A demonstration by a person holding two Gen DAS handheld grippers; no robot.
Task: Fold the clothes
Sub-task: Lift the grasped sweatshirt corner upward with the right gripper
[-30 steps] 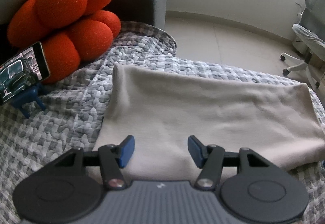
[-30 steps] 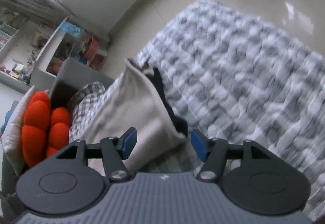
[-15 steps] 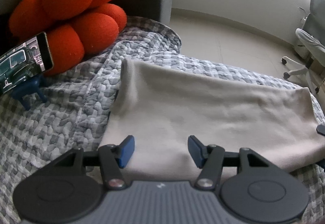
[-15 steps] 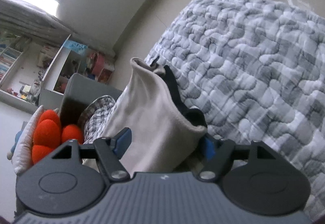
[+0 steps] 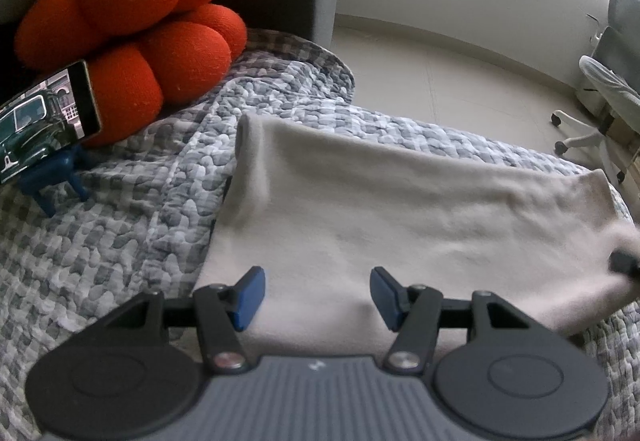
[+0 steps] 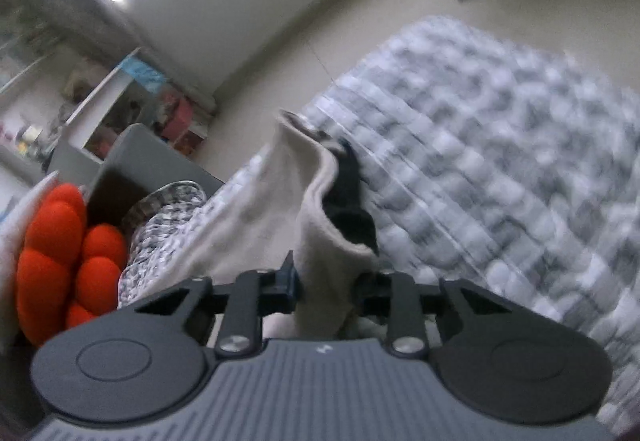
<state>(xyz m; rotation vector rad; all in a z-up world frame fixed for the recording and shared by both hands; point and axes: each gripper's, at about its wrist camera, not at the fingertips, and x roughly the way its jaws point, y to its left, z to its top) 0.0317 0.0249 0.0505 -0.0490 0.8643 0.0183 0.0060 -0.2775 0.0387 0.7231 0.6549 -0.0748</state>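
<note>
Cloth now sits pinched in my right tongs (image 6: 326, 287), which stood wide around that corner a moment ago. The beige garment (image 5: 400, 217) lies spread on the grey quilt (image 5: 132, 241); my left tongs (image 5: 316, 293) hover wide over its near edge. I judge a fold-over is ready.

Orange cushion (image 5: 132, 25), phone (image 5: 44, 117), office chair (image 5: 604, 93).

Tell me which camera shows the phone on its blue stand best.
The left wrist view. The phone sits at the left edge on the blue stand, screen lit, leaning in front of the orange cushion. The right wrist view shows only the cushion; no phone can be made out there, and that picture is blurred.
</note>
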